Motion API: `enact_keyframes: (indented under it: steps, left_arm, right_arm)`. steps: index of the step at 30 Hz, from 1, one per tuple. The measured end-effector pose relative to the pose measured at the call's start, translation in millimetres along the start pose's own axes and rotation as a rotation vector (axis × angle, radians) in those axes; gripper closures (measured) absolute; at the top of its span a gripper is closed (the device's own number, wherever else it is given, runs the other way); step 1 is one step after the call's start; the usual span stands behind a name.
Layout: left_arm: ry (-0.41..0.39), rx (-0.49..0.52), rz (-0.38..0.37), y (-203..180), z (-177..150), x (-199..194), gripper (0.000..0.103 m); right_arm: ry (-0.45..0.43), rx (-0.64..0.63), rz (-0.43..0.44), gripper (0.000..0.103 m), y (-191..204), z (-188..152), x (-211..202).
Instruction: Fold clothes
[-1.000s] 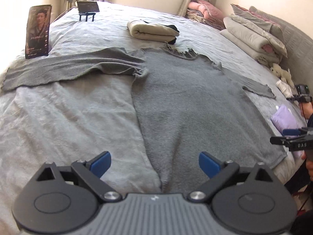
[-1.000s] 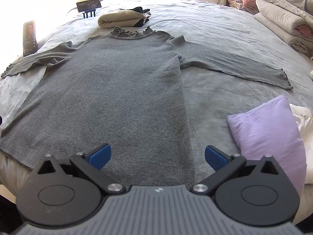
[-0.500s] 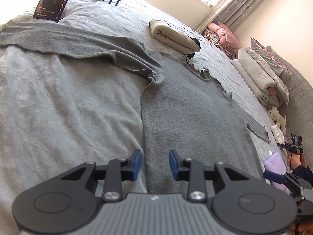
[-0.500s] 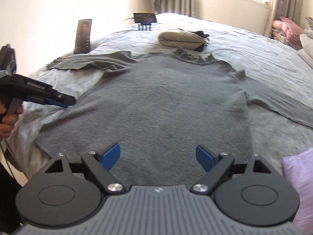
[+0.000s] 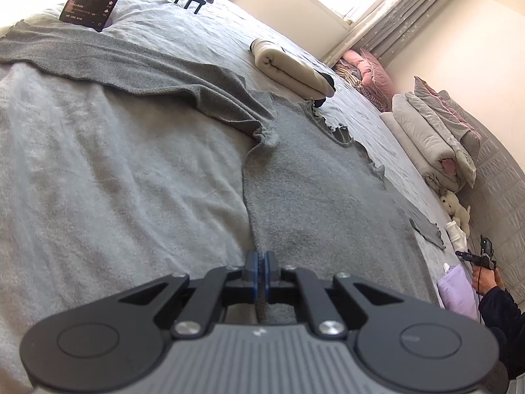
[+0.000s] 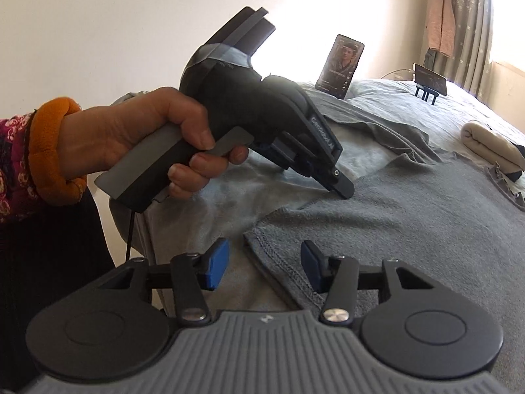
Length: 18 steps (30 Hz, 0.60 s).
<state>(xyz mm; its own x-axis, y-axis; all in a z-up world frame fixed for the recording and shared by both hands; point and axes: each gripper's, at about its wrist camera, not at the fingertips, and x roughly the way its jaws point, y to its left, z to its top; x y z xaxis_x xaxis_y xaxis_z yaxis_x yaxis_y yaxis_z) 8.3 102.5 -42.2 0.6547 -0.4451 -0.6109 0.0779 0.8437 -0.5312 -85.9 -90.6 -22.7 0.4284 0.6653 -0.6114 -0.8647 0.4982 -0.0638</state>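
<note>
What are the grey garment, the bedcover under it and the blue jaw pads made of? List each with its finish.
Grey garment: seemingly a soft knit, matte and slightly fuzzy; stitched hem and frilled neckline visible.
Bedcover: probably a brushed or fleecy textile, pale grey and matte, with a mottled nap and soft creases.
Blue pads: likely rubber or soft plastic, smooth and matte; exact material unclear.

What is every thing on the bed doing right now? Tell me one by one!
Grey sweater: spread flat, unfolded, sleeves out.
Left gripper: shut on the sweater's side edge.
Right gripper: closing around the sweater's bottom corner, pads not pressing yet.
Beige garment: folded.
Phone: propped upright, screen lit.
Purple cloth: lying at the bed's edge.
</note>
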Motion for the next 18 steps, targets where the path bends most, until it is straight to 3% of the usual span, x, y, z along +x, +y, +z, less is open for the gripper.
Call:
enact_keyframes:
  steps: [1,4,6,10,12,13,14,15,18]
  left_arm:
    - [-0.017,0.018,0.013,-2,0,-2,0.100]
    - [-0.062,0.062,0.040,-6,3,-11,0.101]
    - [-0.043,0.106,0.067,-9,3,-9,0.100]
    - [-0.024,0.185,0.103,-15,0,-3,0.097]
    - [-0.052,0.181,0.100,-16,0,-10,0.086]
    - [-0.067,0.179,0.099,-16,0,-14,0.068]
    - [-0.101,0.185,0.099,-18,-1,-18,0.054]
    - [-0.134,0.191,0.098,-20,-2,-23,0.053]
    - [-0.176,0.233,0.052,-31,-6,-26,0.052]
  right_arm:
    - [0.019,-0.022,-0.013,0.091,2,-2,7]
    - [0.046,0.003,0.002,0.094,-2,-1,12]
    - [0.052,0.024,0.028,0.094,-8,1,11]
    - [0.056,0.090,0.062,0.086,-16,-2,15]
    - [0.043,0.115,0.080,0.078,-20,3,7]
    - [0.027,0.129,0.088,0.064,-22,5,1]
    - [-0.006,0.148,0.087,0.057,-26,5,-6]
    - [-0.039,0.166,0.072,0.048,-30,5,-12]
    - [-0.095,0.204,-0.018,0.046,-44,4,-26]
